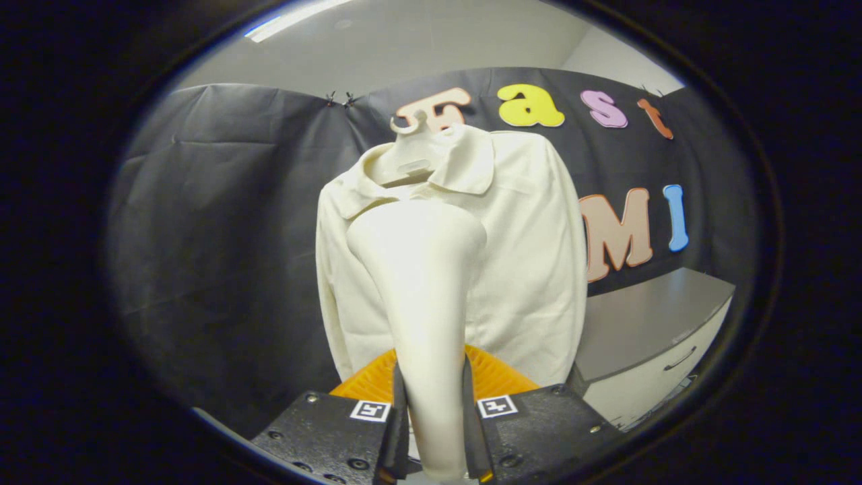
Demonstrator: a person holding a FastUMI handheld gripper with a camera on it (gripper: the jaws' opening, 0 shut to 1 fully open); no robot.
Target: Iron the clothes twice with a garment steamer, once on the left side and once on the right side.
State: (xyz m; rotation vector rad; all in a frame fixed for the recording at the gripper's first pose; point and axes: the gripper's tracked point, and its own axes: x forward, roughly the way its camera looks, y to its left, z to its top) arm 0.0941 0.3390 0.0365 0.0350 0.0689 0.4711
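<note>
Here, gripper [431, 411] clamped on the steamer [421, 283], both fingers pressing its handle from either side. Steamer head rises at 12 o'clock from the fingers, over the shirt's chest, just under the collar; contact with the cloth can't be told. Shirt [532, 269] hangs on a hanger [411, 158] against the booth wall. Grey cabinet [646, 323] at 3 o'clock of the shirt. Judged: early in a pass, near the top; which side is underway and what's left, unclear.
</note>
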